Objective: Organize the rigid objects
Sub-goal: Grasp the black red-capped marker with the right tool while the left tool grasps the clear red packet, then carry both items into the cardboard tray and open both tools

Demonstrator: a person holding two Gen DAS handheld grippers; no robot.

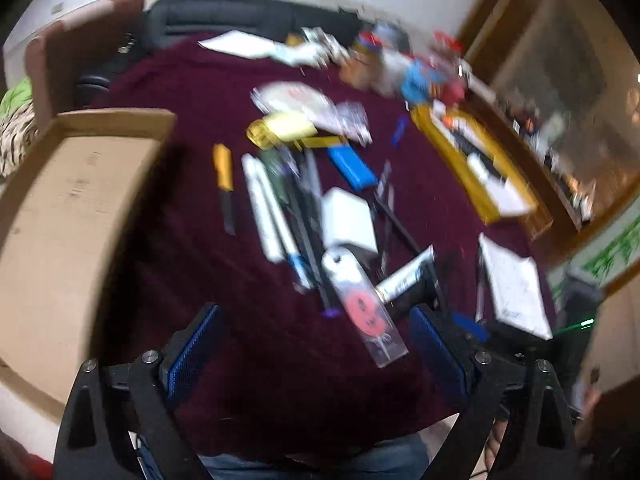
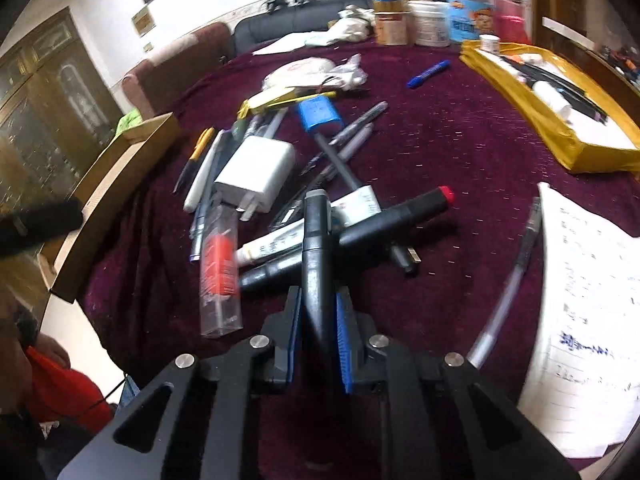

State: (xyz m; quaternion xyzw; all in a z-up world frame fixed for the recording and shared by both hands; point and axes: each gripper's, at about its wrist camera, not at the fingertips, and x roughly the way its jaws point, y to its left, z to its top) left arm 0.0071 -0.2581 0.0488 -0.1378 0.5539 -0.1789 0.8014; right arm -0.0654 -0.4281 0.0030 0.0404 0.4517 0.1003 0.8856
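A pile of pens and markers lies on the maroon tablecloth (image 2: 440,140). My right gripper (image 2: 318,304) is shut on a black marker (image 2: 316,240) that points away from me over the pile. Beneath it lie a black marker with a red cap (image 2: 400,212), a white tube (image 2: 272,244), a white charger (image 2: 256,172) and a clear package with a red item (image 2: 220,268). The left wrist view is blurred. There my left gripper (image 1: 314,320) hangs open above the cloth, nothing between its fingers, just short of the clear package (image 1: 368,308) and the charger (image 1: 348,216).
An open cardboard box (image 1: 68,232) stands at the left edge. A yellow tray (image 2: 560,136) with pens and a white bottle sits at the right. A written sheet of paper (image 2: 588,300) lies near right. Jars and cans (image 2: 428,20) line the far edge.
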